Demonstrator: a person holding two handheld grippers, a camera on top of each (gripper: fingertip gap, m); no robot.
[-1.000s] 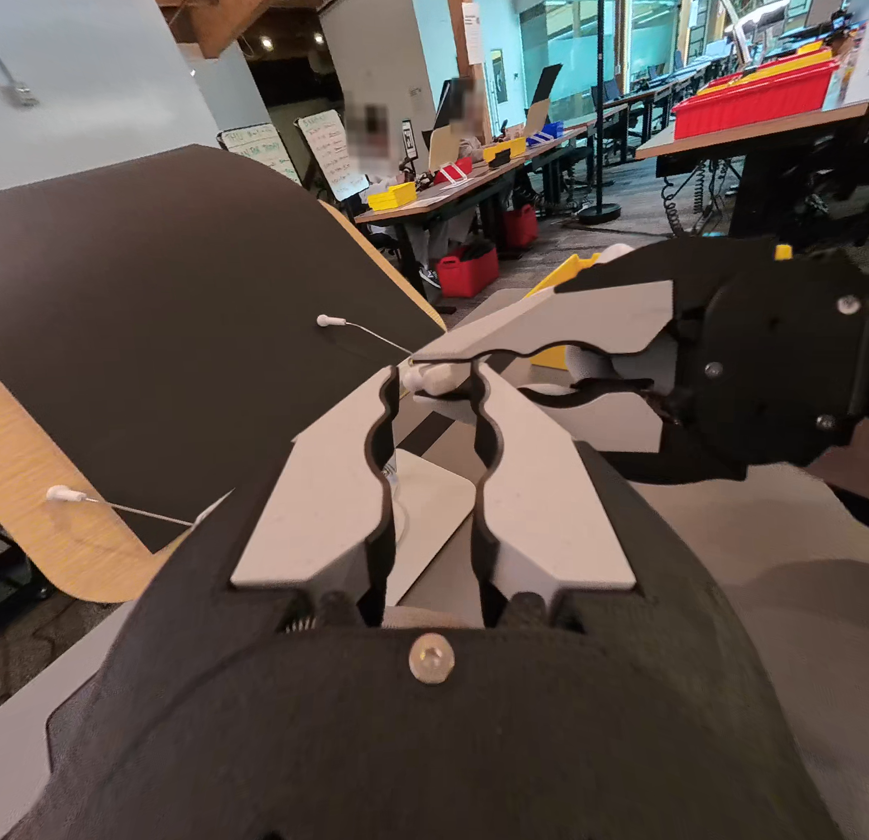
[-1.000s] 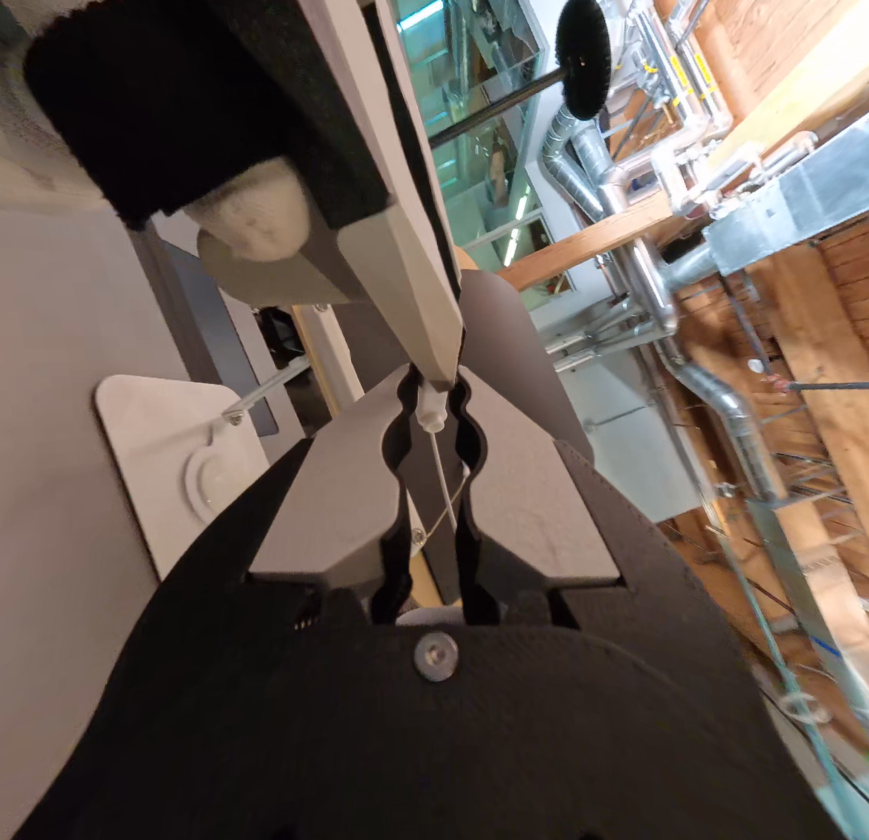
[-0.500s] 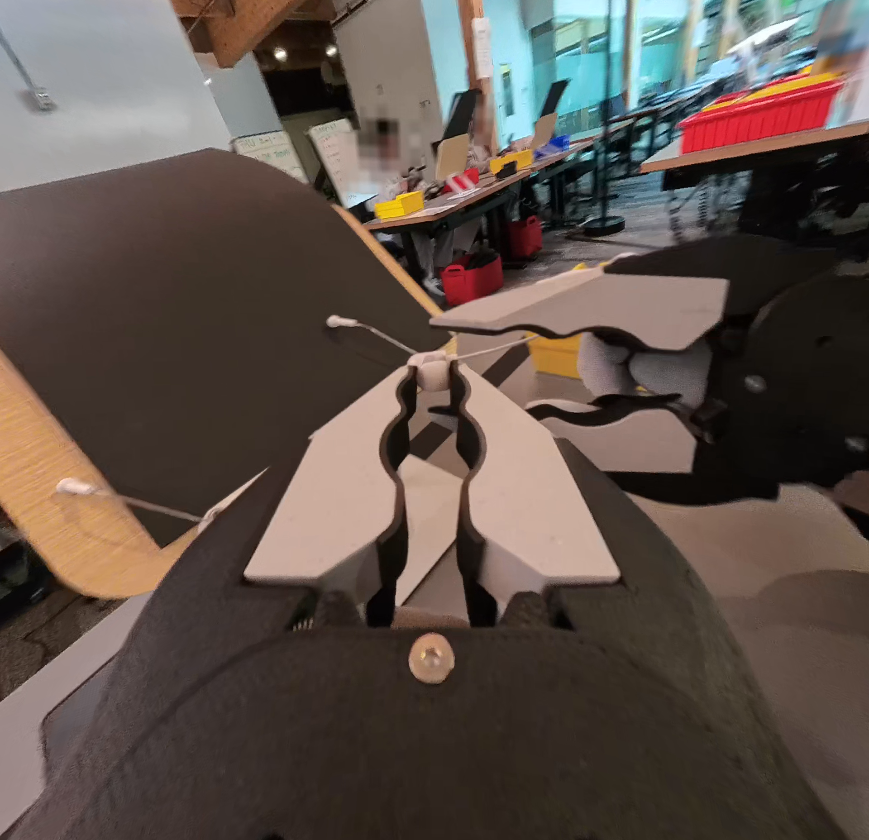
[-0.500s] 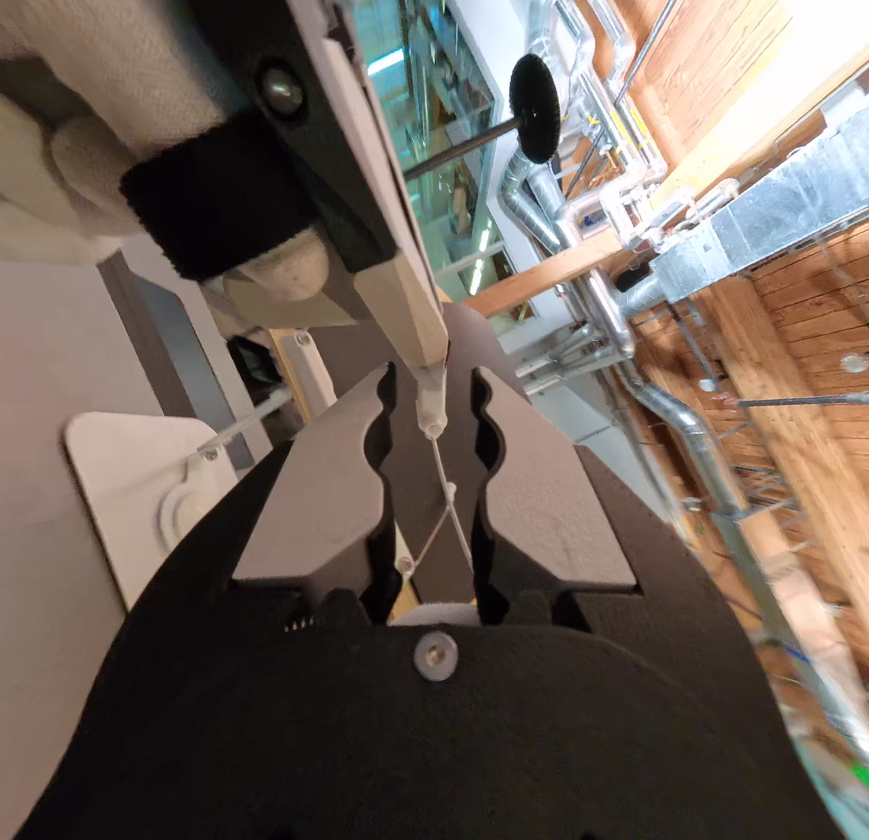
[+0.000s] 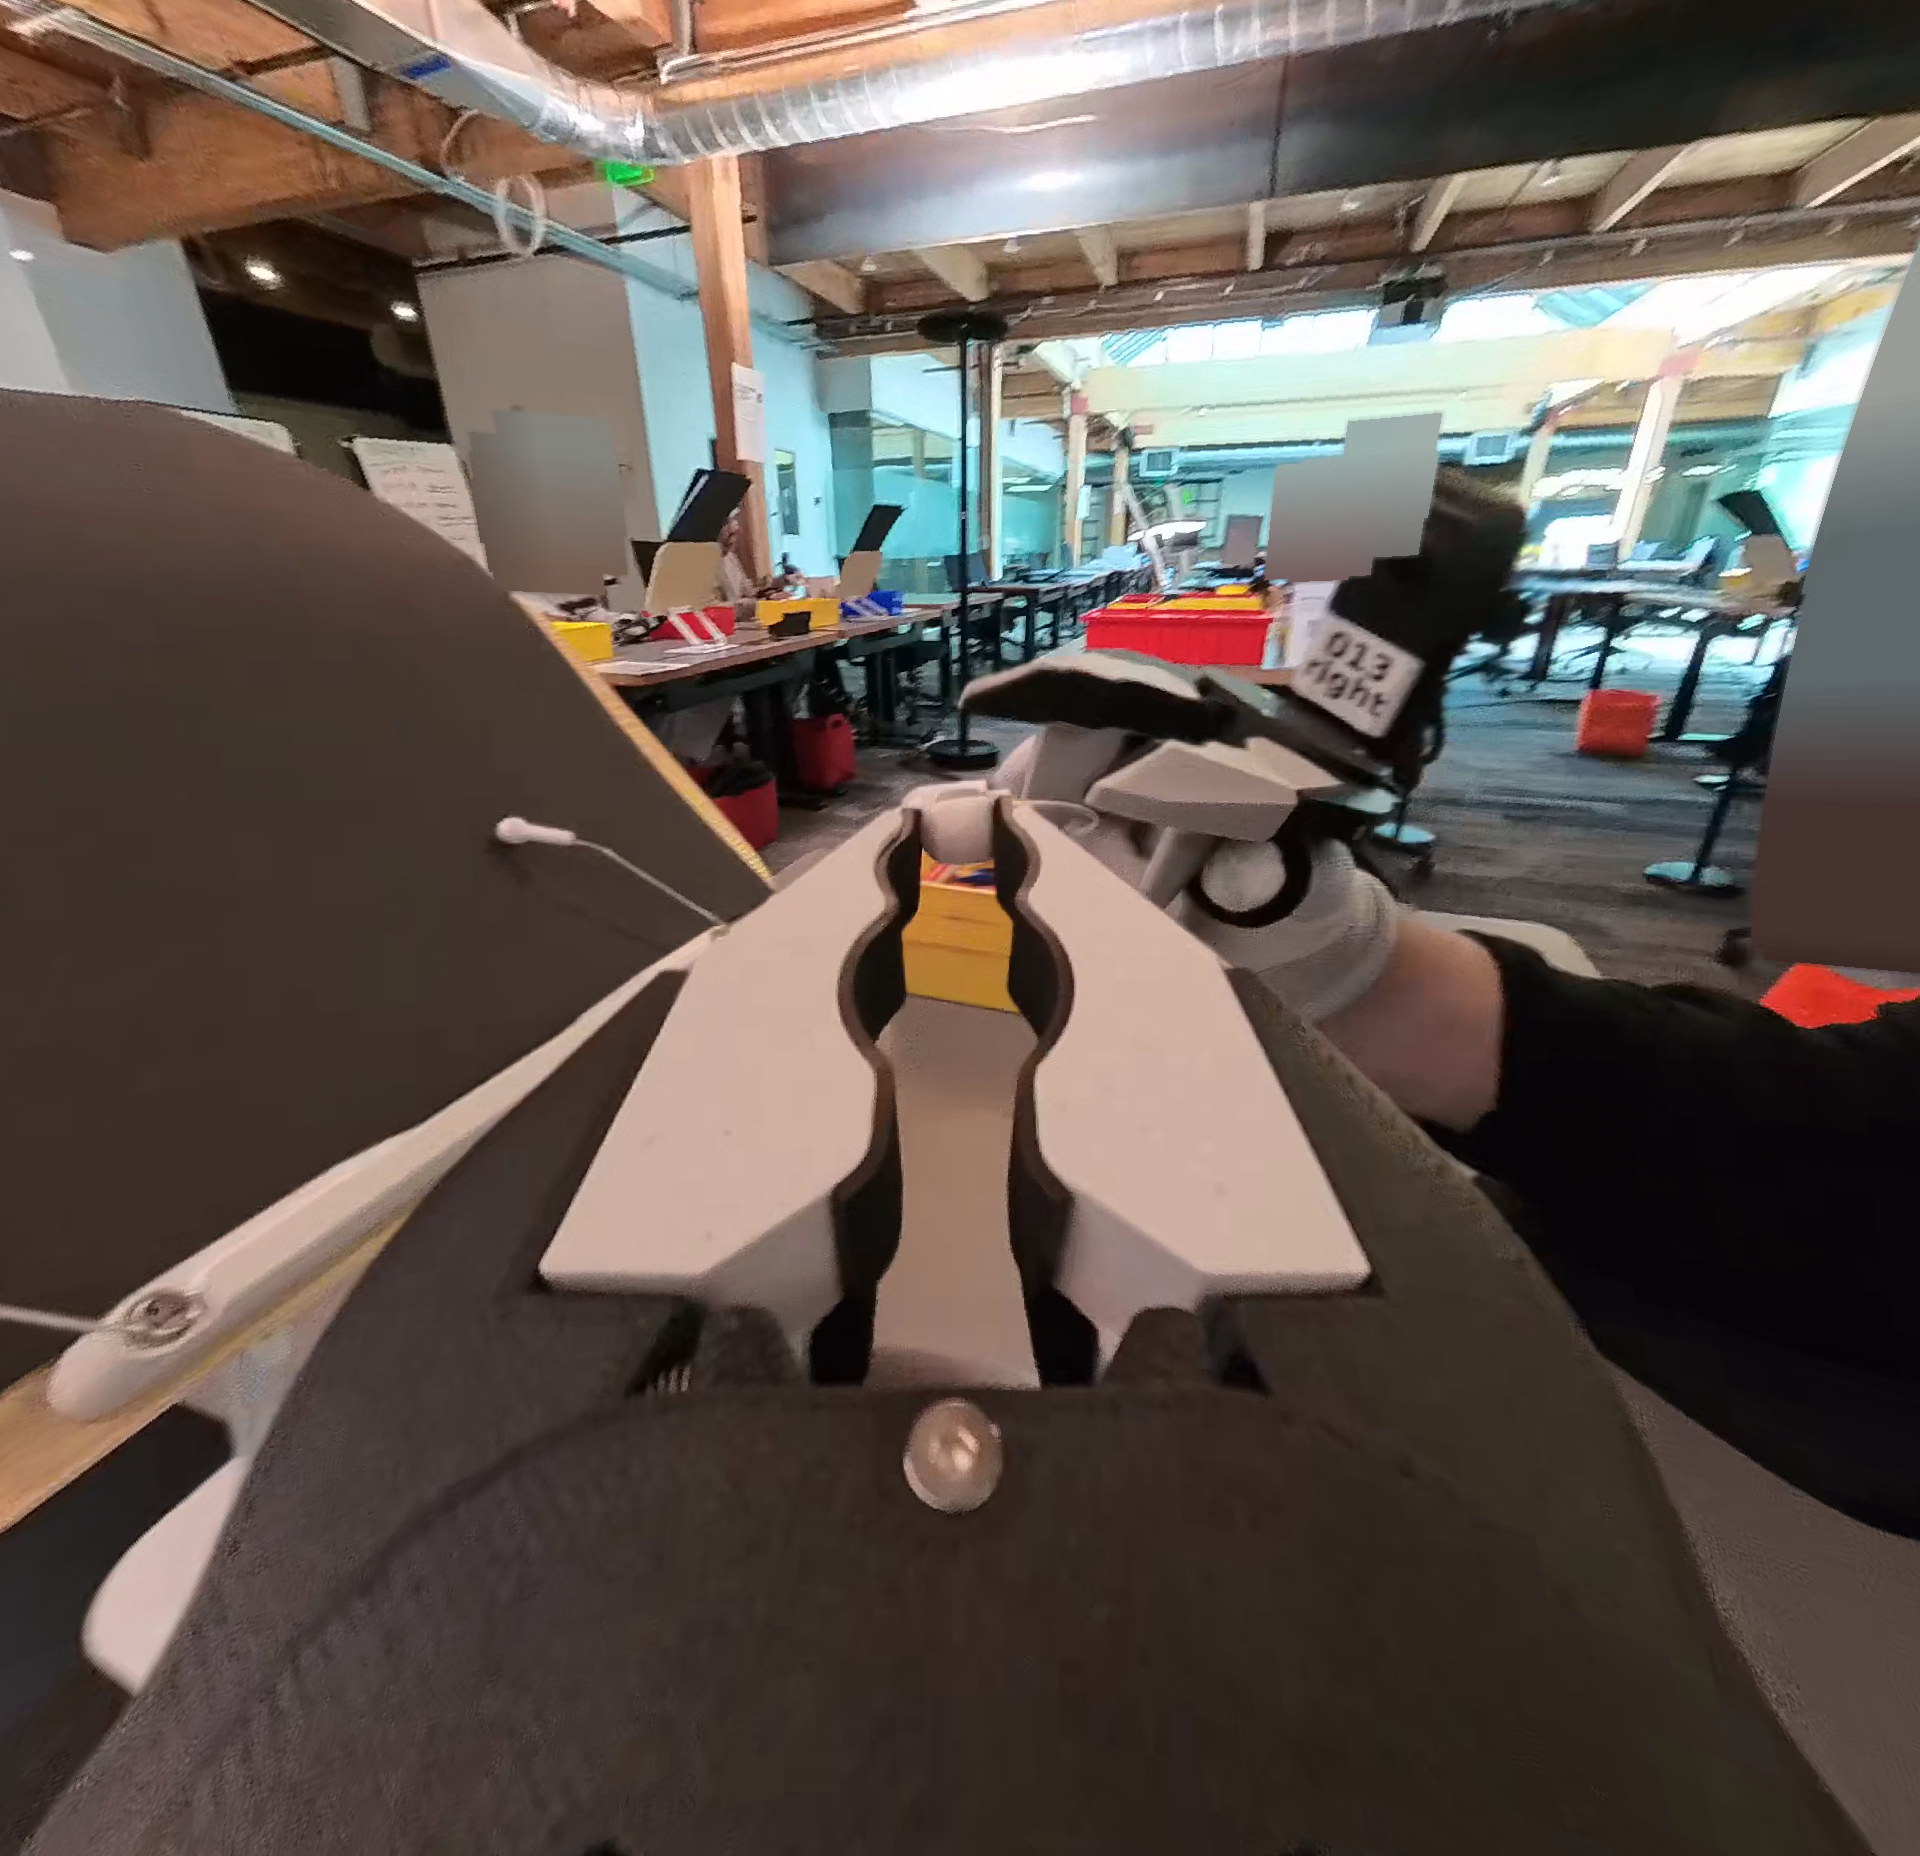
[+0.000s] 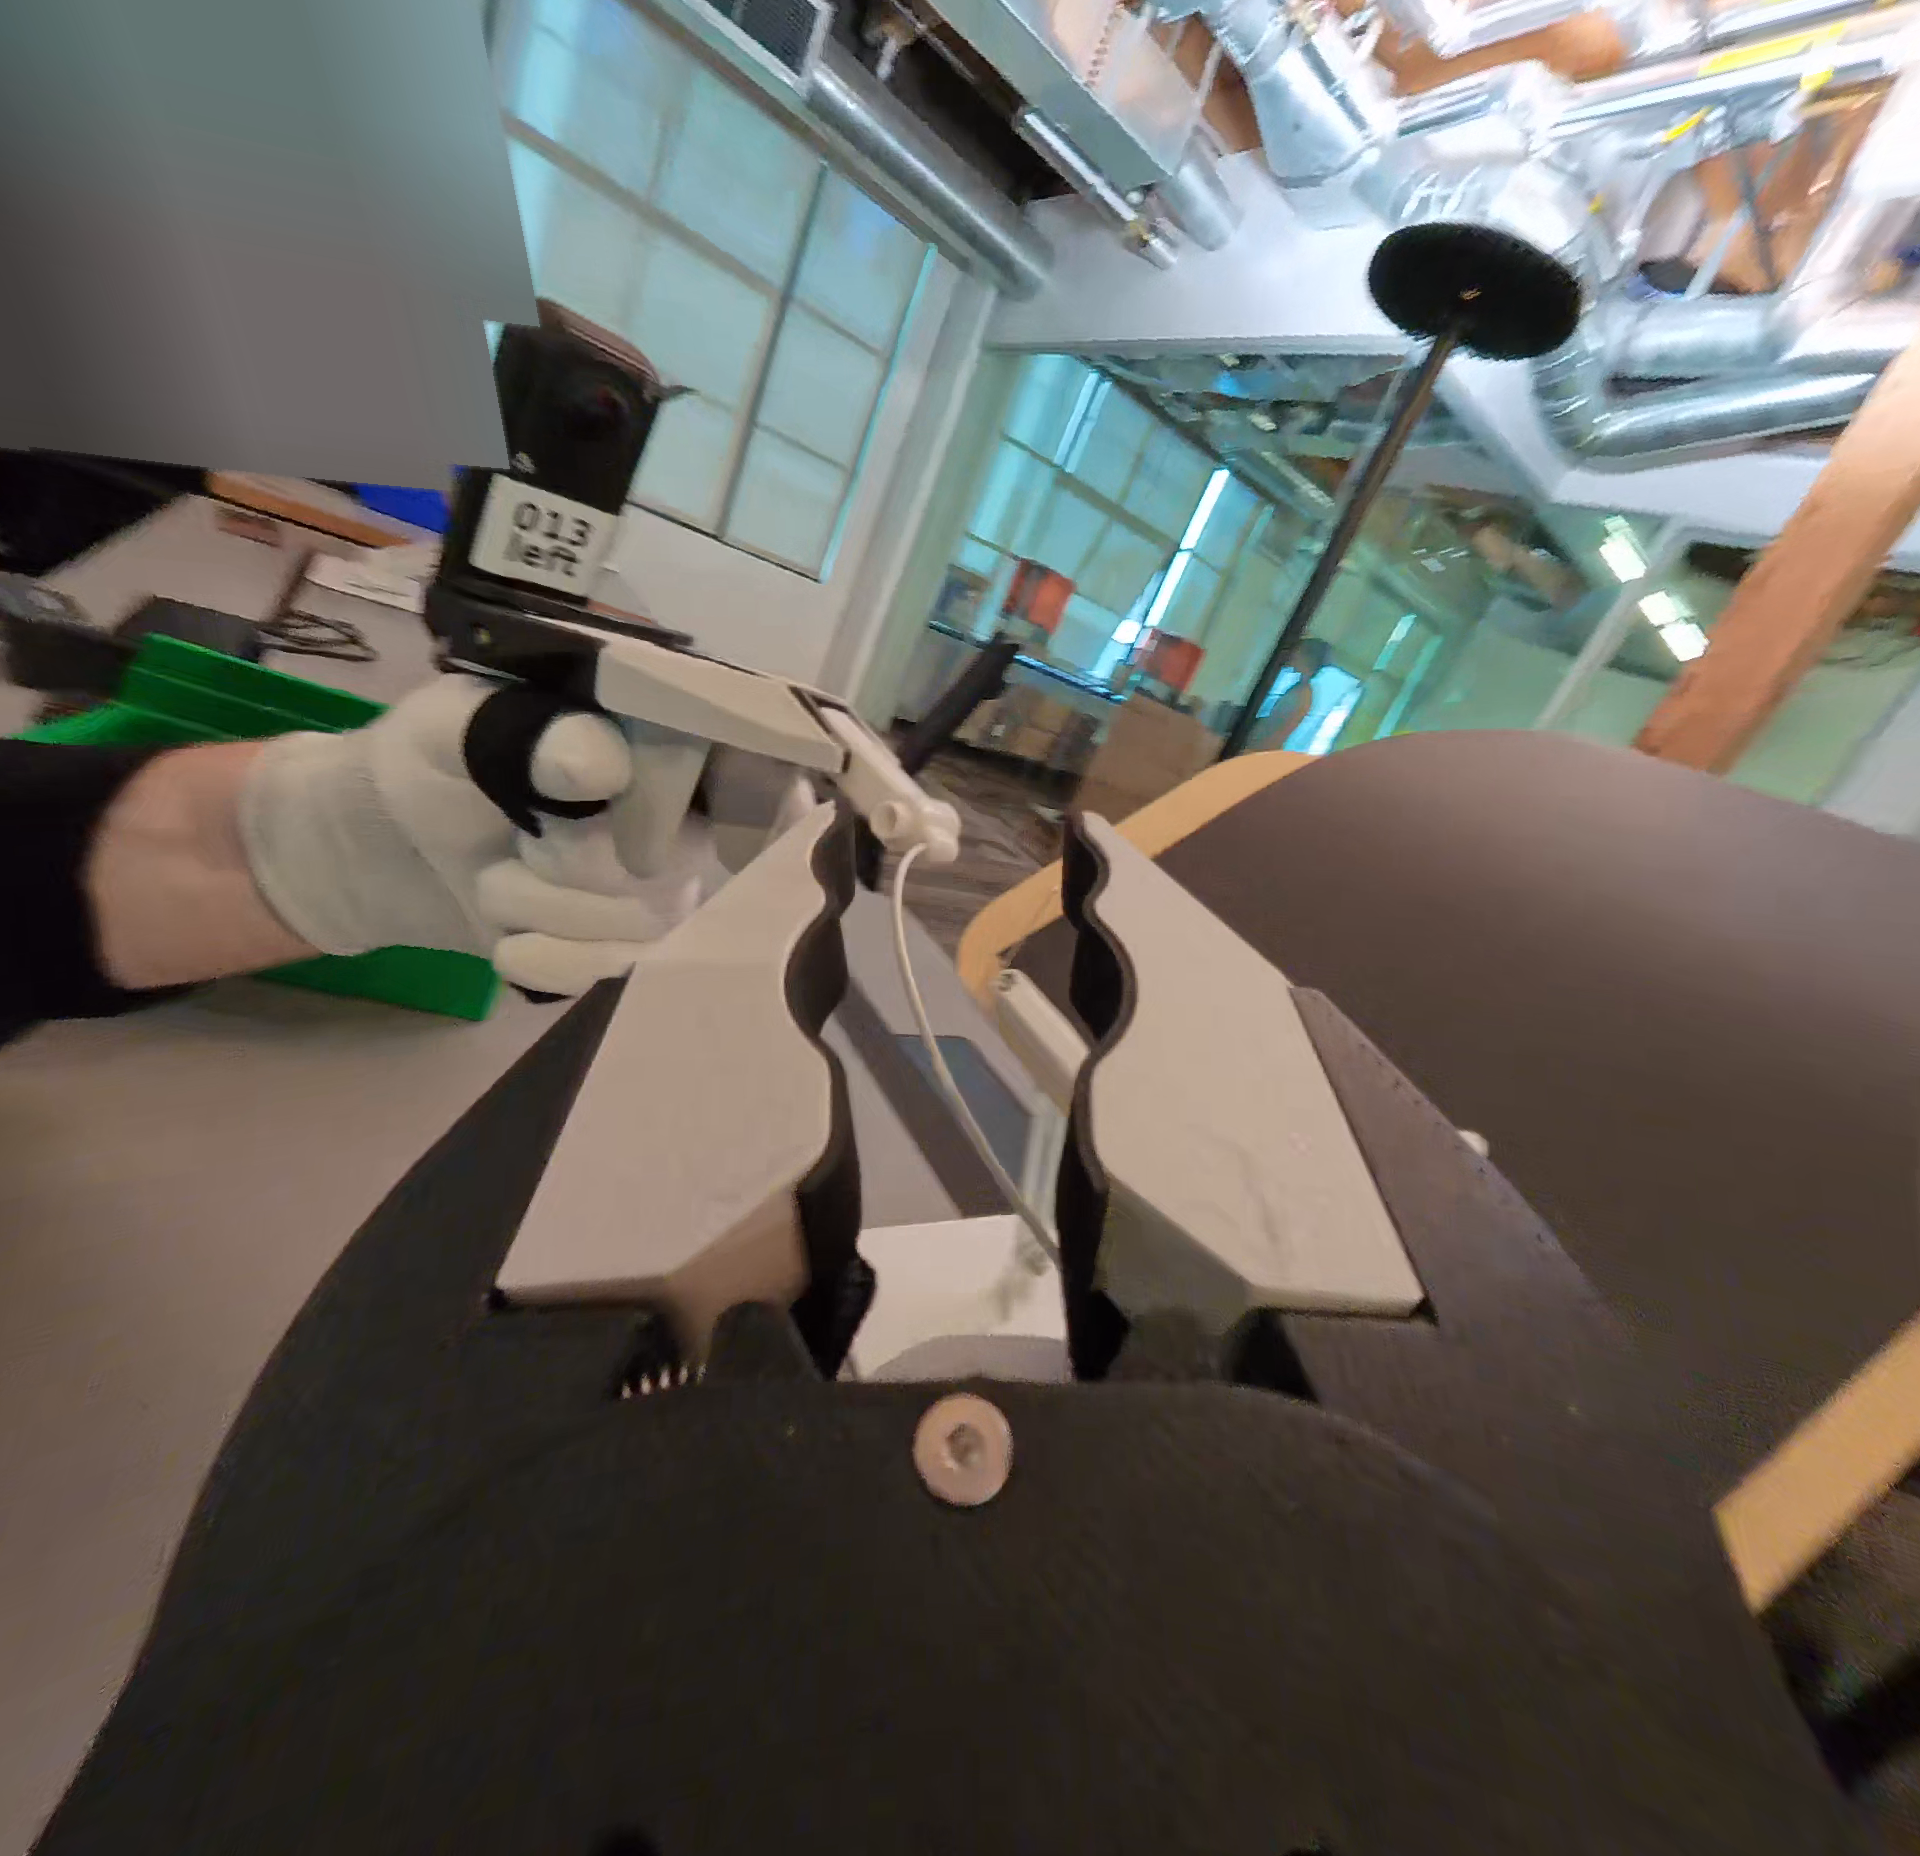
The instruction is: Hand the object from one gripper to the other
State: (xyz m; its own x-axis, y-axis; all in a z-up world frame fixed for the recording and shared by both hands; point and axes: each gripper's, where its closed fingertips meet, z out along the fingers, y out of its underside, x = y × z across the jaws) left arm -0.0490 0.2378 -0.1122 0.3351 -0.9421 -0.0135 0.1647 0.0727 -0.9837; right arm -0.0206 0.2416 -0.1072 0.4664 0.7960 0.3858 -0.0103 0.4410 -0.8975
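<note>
While your left gripper pinches the white plug, the right gripper gapes, crowded by a dark panel.

Red bin on a far desk; green bin nearer.

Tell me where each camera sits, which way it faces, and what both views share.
Left wrist view: on the left gripper, looking along its fingers across the office; they pinch a white plug. The gloved right hand shows beyond.
Right wrist view: on the right gripper, tilted up toward windows and ducts, jaws apart. The gloved left hand shows.
Shared: the plug, its thin cable, the dark chair back.
</note>
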